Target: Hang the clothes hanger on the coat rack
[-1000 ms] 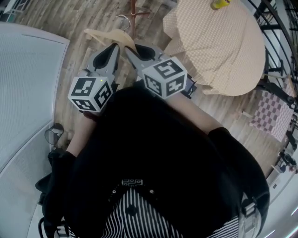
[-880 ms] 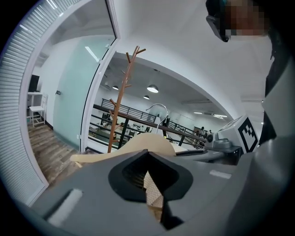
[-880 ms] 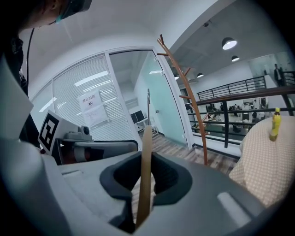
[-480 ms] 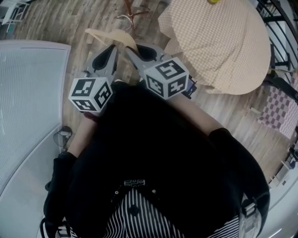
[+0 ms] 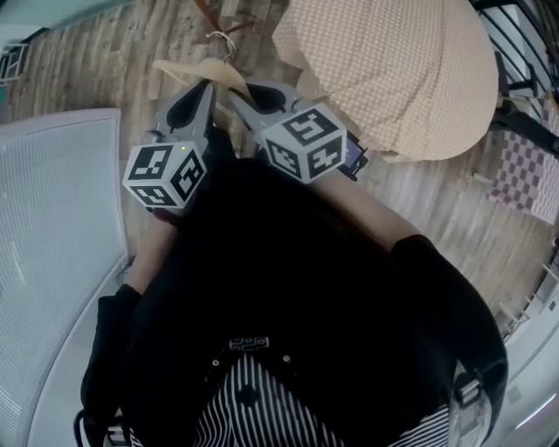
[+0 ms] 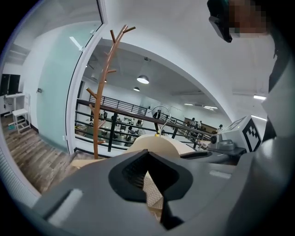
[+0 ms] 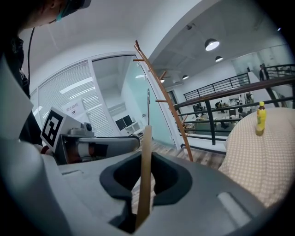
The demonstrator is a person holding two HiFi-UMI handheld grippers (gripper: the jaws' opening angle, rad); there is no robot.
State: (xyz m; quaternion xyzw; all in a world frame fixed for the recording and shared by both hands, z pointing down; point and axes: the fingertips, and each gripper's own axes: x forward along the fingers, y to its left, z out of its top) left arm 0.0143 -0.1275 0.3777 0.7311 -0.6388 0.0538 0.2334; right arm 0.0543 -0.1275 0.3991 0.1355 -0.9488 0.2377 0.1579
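Observation:
A pale wooden clothes hanger (image 5: 194,70) with a wire hook (image 5: 222,37) is held out in front of the person, above the wooden floor. My left gripper (image 5: 205,88) is shut on its lower edge from the left. My right gripper (image 5: 238,94) grips it from the right. In the right gripper view the hanger (image 7: 146,175) stands edge-on between the shut jaws of that gripper (image 7: 145,154). The hanger's arch (image 6: 156,143) rises just past the left gripper (image 6: 147,154). The brown branched coat rack (image 6: 103,92) (image 7: 166,103) stands ahead, apart from the hanger.
A round table with a checked beige cloth (image 5: 393,70) stands to the right, with a yellow bottle (image 7: 261,118) on it. The rack's foot (image 5: 210,13) is at the top of the head view. A white ribbed panel (image 5: 52,227) lies on the left. A black railing (image 6: 120,120) runs behind the rack.
Both grippers have travelled together across the floor with the hanger still between them. In the head view the table and the rack's foot have slid leftward, and the white panel has shifted.

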